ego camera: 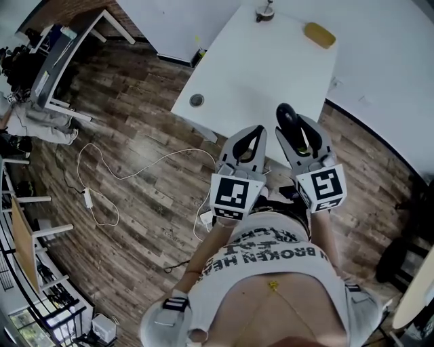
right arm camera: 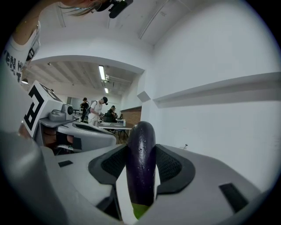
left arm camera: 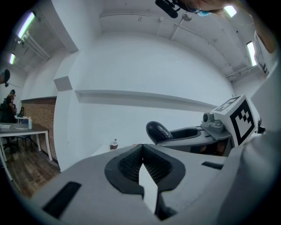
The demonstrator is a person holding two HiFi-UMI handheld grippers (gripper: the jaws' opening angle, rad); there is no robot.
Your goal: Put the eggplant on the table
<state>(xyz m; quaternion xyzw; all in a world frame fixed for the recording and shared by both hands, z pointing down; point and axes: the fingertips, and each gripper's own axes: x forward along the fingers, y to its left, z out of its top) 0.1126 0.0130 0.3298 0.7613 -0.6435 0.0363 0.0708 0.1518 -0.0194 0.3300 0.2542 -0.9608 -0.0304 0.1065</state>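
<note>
A dark purple eggplant (ego camera: 286, 116) with a green stem end lies lengthwise between the jaws of my right gripper (ego camera: 296, 132), which is shut on it. Its tip sticks out past the fingertips, over the near edge of the white table (ego camera: 264, 61). In the right gripper view the eggplant (right arm camera: 140, 176) fills the gap between the black pads. My left gripper (ego camera: 260, 129) hovers just to the left of it, shut with nothing in it. In the left gripper view its jaws (left arm camera: 142, 151) meet at the tip, and the eggplant (left arm camera: 159, 130) shows to the right.
A yellow object (ego camera: 319, 34) and a small dark object (ego camera: 264, 12) sit at the table's far end, and a round grommet (ego camera: 196, 100) marks its left corner. White cable (ego camera: 115, 176) loops over the wooden floor on the left. Desks and people stand far off.
</note>
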